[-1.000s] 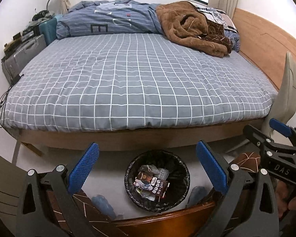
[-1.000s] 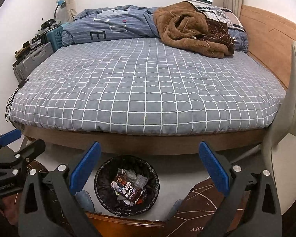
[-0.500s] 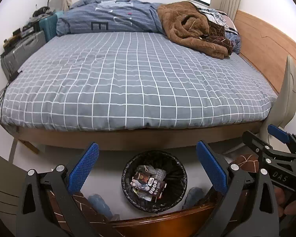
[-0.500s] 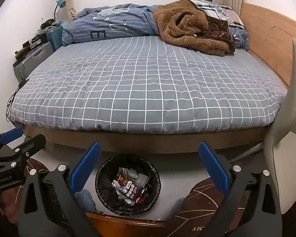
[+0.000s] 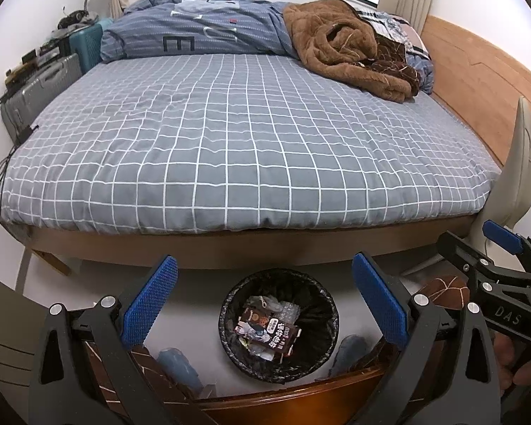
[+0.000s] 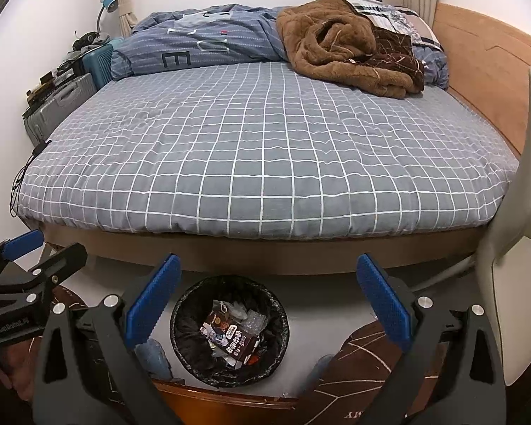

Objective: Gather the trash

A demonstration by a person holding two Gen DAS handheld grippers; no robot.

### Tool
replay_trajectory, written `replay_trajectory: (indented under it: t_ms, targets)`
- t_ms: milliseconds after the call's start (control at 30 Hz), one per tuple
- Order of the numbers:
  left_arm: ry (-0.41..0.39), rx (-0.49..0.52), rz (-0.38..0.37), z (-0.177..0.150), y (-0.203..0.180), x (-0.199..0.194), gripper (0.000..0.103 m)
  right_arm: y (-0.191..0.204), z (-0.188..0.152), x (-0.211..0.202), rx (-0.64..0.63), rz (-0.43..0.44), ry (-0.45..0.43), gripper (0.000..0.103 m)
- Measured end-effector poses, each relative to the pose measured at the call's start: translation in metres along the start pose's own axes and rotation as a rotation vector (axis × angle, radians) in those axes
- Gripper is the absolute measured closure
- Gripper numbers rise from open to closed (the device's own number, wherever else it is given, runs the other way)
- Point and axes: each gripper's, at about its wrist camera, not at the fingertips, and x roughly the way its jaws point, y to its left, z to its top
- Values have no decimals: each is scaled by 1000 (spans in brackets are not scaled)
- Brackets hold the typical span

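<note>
Bedroom w/ a wide bed [image 5: 244, 141] under a grey checked sheet, a brown blanket [image 5: 350, 46] bunched near the headboard, and a white floor in front.

What changed vs. a moment ago: almost nothing. Both cameras drifted only a little; the bed sits a bit lower and fuller in view, so both grippers seem tilted up slightly. The bin did not move, and nothing was picked or dropped in this interval. For the task this looks like a pause, prob. after a deposit or before searching for the next piece; I see no loose trash on the bed or on the visible floor.

Left gripper [image 5: 265, 304]: jaws spread wide, nothing between the blue pads. Right gripper [image 6: 265, 304]: same, wide apart and empty.

Trash bin [image 5: 279, 326]: round, lined w/ a black bag, standing on the floor between the bed edge and a brown wooden edge at the bottom of the frame. It lies below and between the pads in both views. Inside: a dark snack wrapper [image 5: 270, 331] w/ white print, plus clear plastic and paper scraps; roughly part-filled, not overflowing.
</note>
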Motion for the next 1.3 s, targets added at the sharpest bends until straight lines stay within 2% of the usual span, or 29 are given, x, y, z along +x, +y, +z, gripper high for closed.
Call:
replay_trajectory:
  t_ms: [300, 433, 967, 1300]
  targets:
    - [-9, 6, 22, 1, 0, 1, 6, 0, 0, 1, -2, 3, 0, 8]
    - [5, 6, -3, 1, 1, 3, 6, 0, -1, 2, -1, 3, 0, 8]
    - [-12, 10, 43, 0, -2, 8, 6, 0, 1, 6, 12, 0, 2, 8]
    - [1, -1, 36, 2, 1, 11, 6, 0, 1, 8, 13, -5, 3, 8]
